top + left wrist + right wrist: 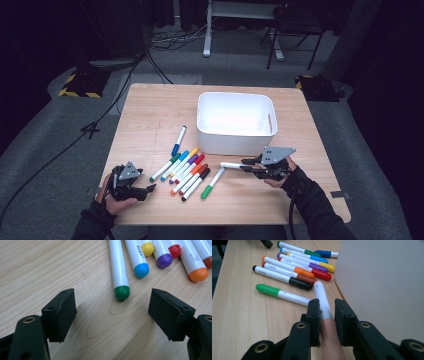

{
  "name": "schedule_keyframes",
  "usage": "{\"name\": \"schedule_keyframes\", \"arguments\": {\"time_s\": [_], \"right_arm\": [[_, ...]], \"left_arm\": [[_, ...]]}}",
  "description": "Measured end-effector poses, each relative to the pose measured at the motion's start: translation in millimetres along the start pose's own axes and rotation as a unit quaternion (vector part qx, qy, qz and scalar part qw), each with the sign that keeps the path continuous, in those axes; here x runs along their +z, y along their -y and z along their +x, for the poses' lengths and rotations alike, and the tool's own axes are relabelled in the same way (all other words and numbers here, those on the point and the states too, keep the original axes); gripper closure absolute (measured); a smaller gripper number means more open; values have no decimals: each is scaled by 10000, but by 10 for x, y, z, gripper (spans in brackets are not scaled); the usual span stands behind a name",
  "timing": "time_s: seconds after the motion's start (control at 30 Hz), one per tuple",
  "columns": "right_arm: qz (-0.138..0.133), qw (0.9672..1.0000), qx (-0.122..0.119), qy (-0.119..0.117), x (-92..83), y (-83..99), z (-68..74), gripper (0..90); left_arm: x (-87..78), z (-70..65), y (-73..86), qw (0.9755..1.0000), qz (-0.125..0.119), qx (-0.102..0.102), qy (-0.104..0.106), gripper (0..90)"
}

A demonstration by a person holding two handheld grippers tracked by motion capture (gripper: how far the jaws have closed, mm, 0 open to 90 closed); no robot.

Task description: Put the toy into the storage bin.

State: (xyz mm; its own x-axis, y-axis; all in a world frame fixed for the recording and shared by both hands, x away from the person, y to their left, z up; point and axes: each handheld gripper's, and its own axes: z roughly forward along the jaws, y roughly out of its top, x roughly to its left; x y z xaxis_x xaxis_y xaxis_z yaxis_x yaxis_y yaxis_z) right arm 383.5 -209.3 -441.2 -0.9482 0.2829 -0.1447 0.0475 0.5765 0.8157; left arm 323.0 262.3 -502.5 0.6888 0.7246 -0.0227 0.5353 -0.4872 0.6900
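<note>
My right gripper (245, 165) is shut on a marker (231, 164) with a white barrel and a pinkish-brown cap. In the right gripper view the marker (322, 300) sticks out between the pads (313, 312), its white end pointing at the row of markers. That row of several coloured markers (186, 171) lies side by side at the table's middle front. My left gripper (149, 189) rests low at the front left, open. In the left gripper view its jaws (112, 308) stand wide with nothing between them, just short of the green-ended marker (120, 270).
A white bin (230, 142) stands behind the right gripper, and its wall (382, 285) is close on that gripper's right. A blue-capped marker (178, 140) lies apart behind the row. A green-capped marker (212, 183) lies in front of the held one. The wooden table (150, 110) has bare wood at the back left.
</note>
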Motion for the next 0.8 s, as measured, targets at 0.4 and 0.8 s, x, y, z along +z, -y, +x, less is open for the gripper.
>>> {"name": "schedule_keyframes", "arguments": {"time_s": [0.4, 0.8], "right_arm": [[5, 10000, 69, 34, -11, 10, -8, 746], [-82, 9995, -158, 255, -207, -232, -86, 746]], "left_arm": [[0, 0, 0, 10000, 0, -1, 0, 226], [0, 0, 0, 10000, -1, 0, 0, 226]]}}
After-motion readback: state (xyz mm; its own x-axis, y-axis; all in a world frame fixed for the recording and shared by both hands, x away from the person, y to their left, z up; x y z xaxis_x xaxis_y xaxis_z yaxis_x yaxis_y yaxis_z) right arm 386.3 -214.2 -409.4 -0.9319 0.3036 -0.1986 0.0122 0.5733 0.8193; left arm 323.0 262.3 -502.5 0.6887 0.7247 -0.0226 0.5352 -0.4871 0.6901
